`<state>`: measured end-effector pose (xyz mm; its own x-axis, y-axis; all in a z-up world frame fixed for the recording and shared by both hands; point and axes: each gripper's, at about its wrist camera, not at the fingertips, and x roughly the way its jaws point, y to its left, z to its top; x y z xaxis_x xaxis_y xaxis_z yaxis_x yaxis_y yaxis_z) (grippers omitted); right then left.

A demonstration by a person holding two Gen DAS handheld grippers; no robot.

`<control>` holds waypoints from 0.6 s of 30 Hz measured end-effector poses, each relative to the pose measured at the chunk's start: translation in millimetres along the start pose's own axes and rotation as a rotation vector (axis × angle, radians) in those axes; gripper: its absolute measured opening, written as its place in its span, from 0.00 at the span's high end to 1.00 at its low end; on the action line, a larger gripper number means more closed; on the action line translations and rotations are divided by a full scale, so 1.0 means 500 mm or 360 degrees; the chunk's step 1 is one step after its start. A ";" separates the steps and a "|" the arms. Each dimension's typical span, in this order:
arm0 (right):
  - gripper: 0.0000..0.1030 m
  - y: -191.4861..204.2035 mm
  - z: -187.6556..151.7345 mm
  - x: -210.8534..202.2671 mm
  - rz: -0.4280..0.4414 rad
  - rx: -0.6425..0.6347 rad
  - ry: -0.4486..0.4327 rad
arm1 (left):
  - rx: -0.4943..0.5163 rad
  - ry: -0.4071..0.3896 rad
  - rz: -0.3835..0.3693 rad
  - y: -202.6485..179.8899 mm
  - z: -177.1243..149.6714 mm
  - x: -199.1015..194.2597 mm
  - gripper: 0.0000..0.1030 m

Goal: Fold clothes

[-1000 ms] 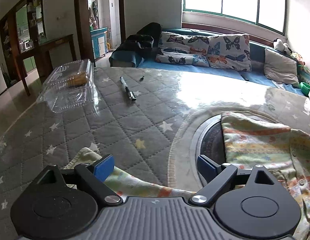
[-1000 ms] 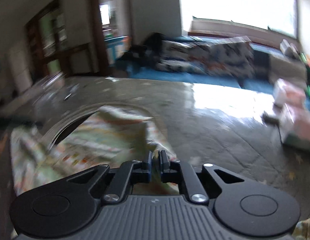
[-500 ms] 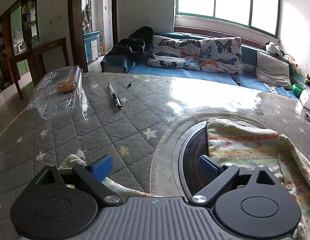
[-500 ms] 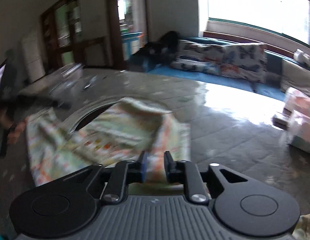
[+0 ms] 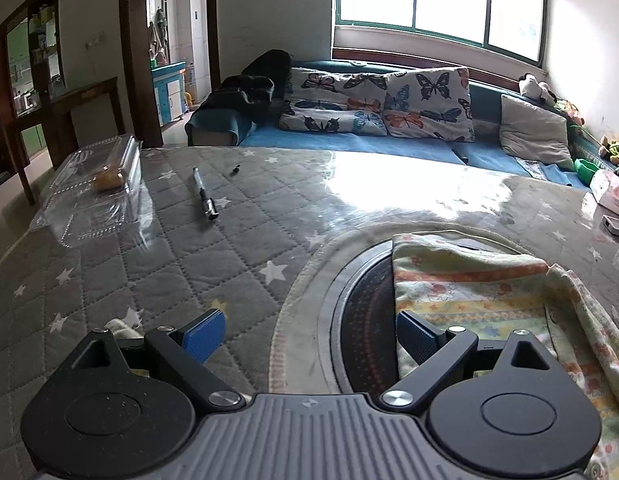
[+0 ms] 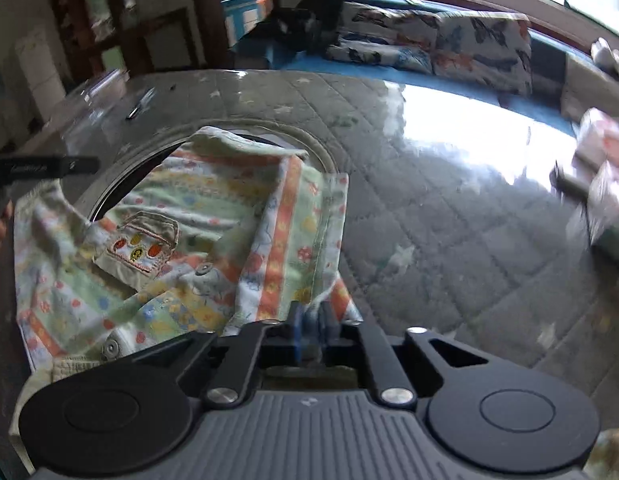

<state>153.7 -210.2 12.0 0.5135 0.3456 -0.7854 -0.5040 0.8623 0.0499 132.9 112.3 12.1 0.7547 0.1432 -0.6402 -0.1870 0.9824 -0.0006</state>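
Right tool (image 6: 311, 330) pinches garment (image 6: 213, 216) edge, jaws nearly closed.

Garment (image 6: 213, 208) – soft printed cloth, metal-looking snaps. Table cover (image 5: 197, 264) – quilted grey fabric under a glossy clear sheet. Container (image 5: 97, 188) clear shiny plastic. Grippers matt black plastic, blue pads (image 5: 203, 334) possibly rubber.

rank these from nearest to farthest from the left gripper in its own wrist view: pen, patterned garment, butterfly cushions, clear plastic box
1. patterned garment: just ahead of the left gripper, on its right.
2. pen: mid-table, ahead left.
3. clear plastic box: far left edge; close to the pen's range, hard to separate.
4. butterfly cushions: on the sofa beyond the table.
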 end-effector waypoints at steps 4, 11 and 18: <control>0.96 0.025 0.045 -0.036 -0.0243 -0.0322 -0.0141 | 0.0026 0.0006 -0.0012 -0.015 0.009 0.015 0.08; 0.90 -0.046 0.134 -0.040 -0.0684 -0.0339 -0.0347 | 0.0073 0.0019 -0.0039 -0.046 0.026 0.044 0.08; 0.90 -0.093 0.124 0.016 -0.0353 0.0022 -0.0202 | 0.0101 0.0043 -0.0081 -0.075 0.046 0.083 0.08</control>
<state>224.4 -224.6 41.4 0.6942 0.1901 -0.6942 -0.3601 0.9269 -0.1062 186.0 84.4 3.3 0.7450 0.0906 -0.6609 -0.1082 0.9940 0.0144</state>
